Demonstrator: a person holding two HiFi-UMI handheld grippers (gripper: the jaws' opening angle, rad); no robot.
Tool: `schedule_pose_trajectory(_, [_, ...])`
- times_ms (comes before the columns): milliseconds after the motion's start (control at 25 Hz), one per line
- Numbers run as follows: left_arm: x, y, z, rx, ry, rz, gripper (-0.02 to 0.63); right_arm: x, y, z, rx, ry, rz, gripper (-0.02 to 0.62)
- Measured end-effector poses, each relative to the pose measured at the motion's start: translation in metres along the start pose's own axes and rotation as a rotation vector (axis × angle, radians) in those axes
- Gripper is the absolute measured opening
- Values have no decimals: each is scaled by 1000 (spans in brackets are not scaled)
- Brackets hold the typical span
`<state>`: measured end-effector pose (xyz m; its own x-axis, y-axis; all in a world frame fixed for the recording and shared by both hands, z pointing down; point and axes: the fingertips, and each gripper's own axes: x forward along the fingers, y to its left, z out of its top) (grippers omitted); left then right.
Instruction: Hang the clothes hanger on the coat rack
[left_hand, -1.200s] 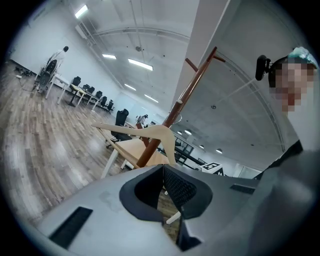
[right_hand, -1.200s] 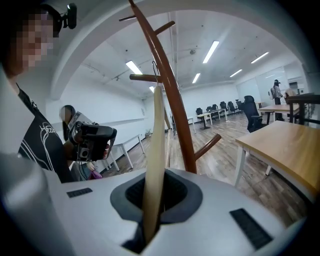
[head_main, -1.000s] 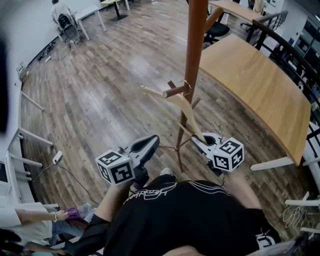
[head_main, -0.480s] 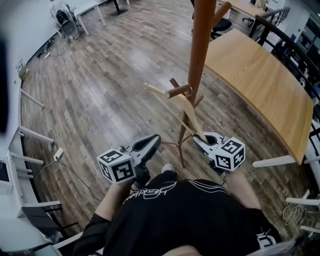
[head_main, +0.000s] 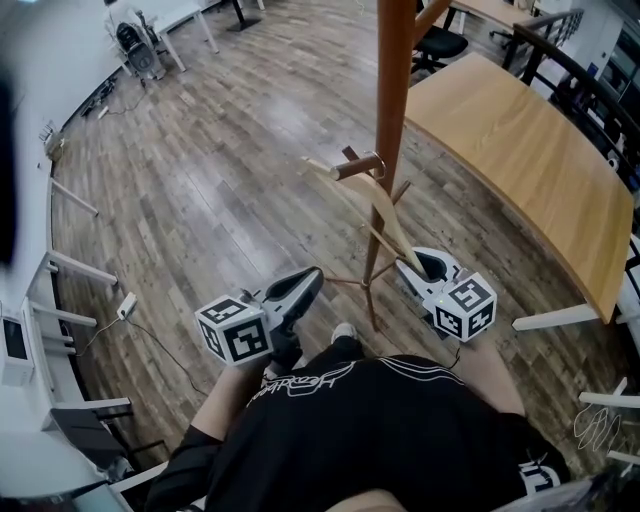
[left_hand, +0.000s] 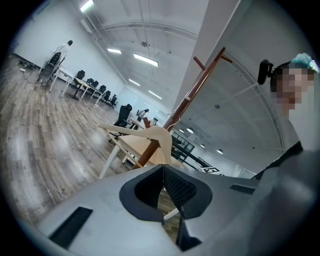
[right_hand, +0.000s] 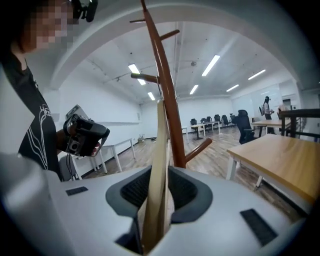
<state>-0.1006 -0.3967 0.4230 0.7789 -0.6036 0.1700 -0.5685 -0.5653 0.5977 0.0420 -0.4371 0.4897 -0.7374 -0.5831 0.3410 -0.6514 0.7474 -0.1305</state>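
Observation:
A pale wooden hanger (head_main: 375, 205) hangs by its metal hook from a low peg (head_main: 355, 167) of the brown coat rack (head_main: 392, 90). Its near arm slants down into my right gripper (head_main: 412, 266). In the right gripper view the hanger (right_hand: 161, 150) stands between the jaws. They have just been opening, and a small gap shows beside the wood. My left gripper (head_main: 308, 279) is shut on nothing, left of the rack's foot. Its view shows the hanger (left_hand: 150, 135) and the rack (left_hand: 186, 105) ahead, beyond the closed fingertips.
A long wooden table (head_main: 520, 170) runs along the right, close to the rack. The rack's splayed feet (head_main: 345, 285) stand just ahead of my shoe. White desk legs (head_main: 70, 270) line the left wall. An office chair (head_main: 440, 45) stands behind the rack.
The right gripper's jaws have loosened from the hanger's near arm. The hanger stays on the peg. Both grippers have barely shifted.

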Motion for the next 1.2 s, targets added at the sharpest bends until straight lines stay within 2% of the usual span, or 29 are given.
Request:
schedule_pose_trajectory(40, [-1, -4, -1, 2, -1, -2, 8, -7, 0, 5, -8, -20, -2, 123])
schedule_pose_trajectory(160, [-6, -15, -5, 8, -11, -7, 8, -26, 4, 14, 6, -60, 9, 164])
schedule_pose_trajectory(360, [-19, -42, -15, 10, -36, -23, 8, -62, 28, 35, 78, -179, 60, 175])
schedule_pose_trajectory(520, [-35, -66, -28, 16, -62, -22, 8, -97, 42, 45, 64, -260, 47, 175])
schedule_pose_trajectory(680, [-48, -85, -37, 42, -77, -24, 8, -116, 72, 47, 81, -284, 161, 173])
schedule_pose_trajectory(840, [-58, -99, -33, 73, -89, -48, 8, -117, 105, 43, 42, -249, 201, 173])
schedule_pose_trajectory(920, [-61, -105, -30, 90, -90, -69, 8, -117, 123, 43, 27, -226, 222, 157])
schedule_pose_trajectory(1000, [-65, -110, -33, 94, -84, -91, 8, -118, 144, 43, 33, -216, 256, 113])
schedule_pose_trajectory(1200, [-93, -121, -57, 60, -60, -143, 8, -114, 204, 26, 96, -190, 313, 50])
